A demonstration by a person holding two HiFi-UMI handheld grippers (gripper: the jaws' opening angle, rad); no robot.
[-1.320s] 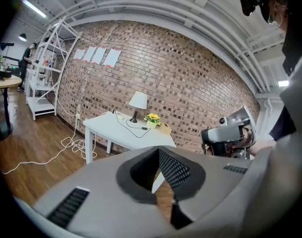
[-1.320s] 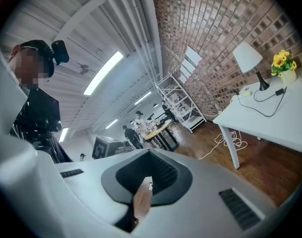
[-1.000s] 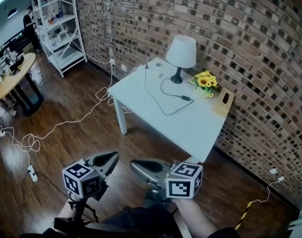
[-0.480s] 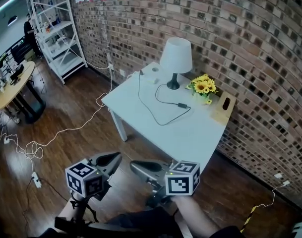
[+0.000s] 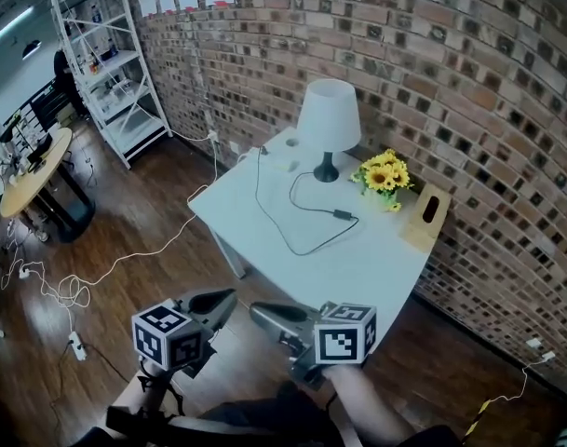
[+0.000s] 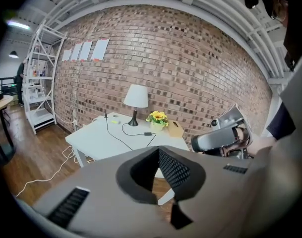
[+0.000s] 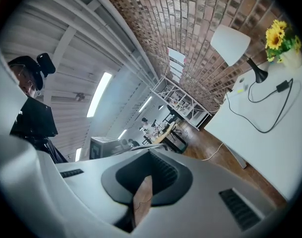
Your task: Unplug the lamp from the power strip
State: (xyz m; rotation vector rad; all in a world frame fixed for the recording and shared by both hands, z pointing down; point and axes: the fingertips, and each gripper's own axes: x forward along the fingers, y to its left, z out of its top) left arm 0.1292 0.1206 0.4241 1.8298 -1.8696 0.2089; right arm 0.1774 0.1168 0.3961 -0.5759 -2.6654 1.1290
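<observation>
Head view: left tool (image 5: 225,296) and right tool (image 5: 263,311) clenched empty, side by side, near table (image 5: 357,259)

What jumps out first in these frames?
A white lamp stands on a white table by the brick wall, yellow flowers beside it, its black cord looping across the top. In front, the left gripper and right gripper hang shut and empty over the wood floor, short of the table.
</observation>
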